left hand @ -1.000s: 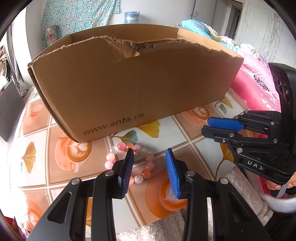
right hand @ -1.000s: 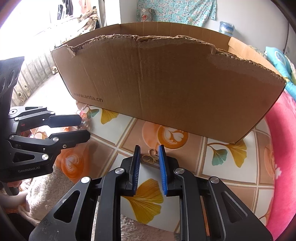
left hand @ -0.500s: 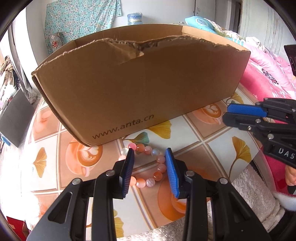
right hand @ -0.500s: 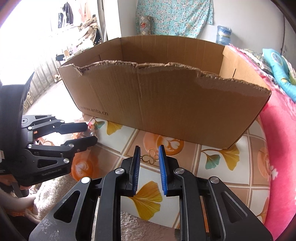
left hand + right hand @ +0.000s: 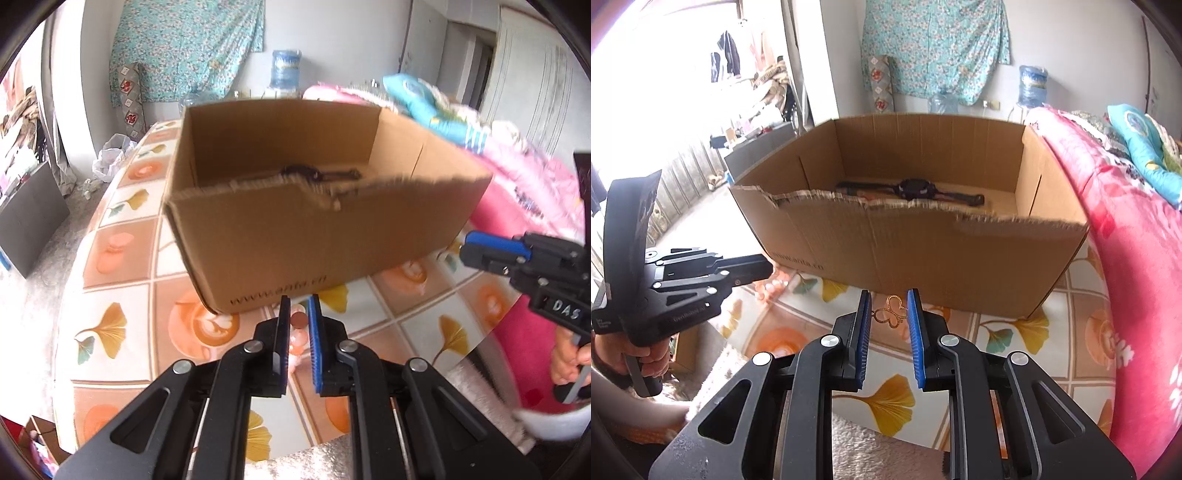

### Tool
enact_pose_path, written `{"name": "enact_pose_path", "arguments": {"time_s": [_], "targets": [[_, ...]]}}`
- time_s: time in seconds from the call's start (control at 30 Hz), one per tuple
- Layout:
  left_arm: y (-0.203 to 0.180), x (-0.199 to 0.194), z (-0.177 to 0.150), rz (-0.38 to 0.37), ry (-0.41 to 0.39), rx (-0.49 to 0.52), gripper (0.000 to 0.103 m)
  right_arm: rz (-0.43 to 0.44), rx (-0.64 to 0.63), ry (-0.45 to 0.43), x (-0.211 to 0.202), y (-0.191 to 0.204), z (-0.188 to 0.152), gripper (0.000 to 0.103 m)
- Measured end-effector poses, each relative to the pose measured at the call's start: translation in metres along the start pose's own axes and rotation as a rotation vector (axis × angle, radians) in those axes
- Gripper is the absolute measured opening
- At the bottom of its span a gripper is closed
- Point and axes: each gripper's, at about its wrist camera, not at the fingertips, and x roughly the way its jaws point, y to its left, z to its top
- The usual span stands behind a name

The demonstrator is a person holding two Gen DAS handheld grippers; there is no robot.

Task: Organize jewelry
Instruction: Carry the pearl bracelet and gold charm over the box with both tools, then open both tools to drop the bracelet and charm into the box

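Both claws are up off the table now, each with a catch, so the box drop comes next, I'd say. Over on the left, the left gripper (image 5: 298, 312) has clamped onto the bead bracelet (image 5: 298, 334), which dangles toward six o'clock. Rightward, the right gripper (image 5: 886, 309) pinches the gold butterfly pendant (image 5: 891, 314), with the cardboard box (image 5: 923, 254) at twelve o'clock.

Pink bead bracelet (image 5: 298, 332) and gold butterfly pendant (image 5: 892, 312) held aloft.
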Motion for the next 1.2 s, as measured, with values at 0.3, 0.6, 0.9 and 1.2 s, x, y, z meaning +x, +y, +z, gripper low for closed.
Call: {"name": "enact_pose_path", "arguments": {"time_s": [0.3, 0.6, 0.9, 1.2], "targets": [[0.008, -0.067, 0.038, -0.26, -0.114, -0.095, 0.009, 0.078, 0.035, -0.102, -0.032, -0.008, 0.044, 0.018], [0.008, -0.066, 0.117, -0.341, -0.135, -0.062, 0.009, 0.215, 0.062, 0.0, 0.007, -0.038, 0.119, 0.018], [0.021, 0.056, 0.15, -0.359, 0.241, -0.113, 0.009, 0.183, 0.06, 0.429, 0.13, -0.064, 0.135, 0.018], [0.032, 0.11, 0.141, -0.285, 0.477, -0.139, 0.024, 0.206, 0.085, 0.526, 0.155, -0.076, 0.132, 0.022]]}}
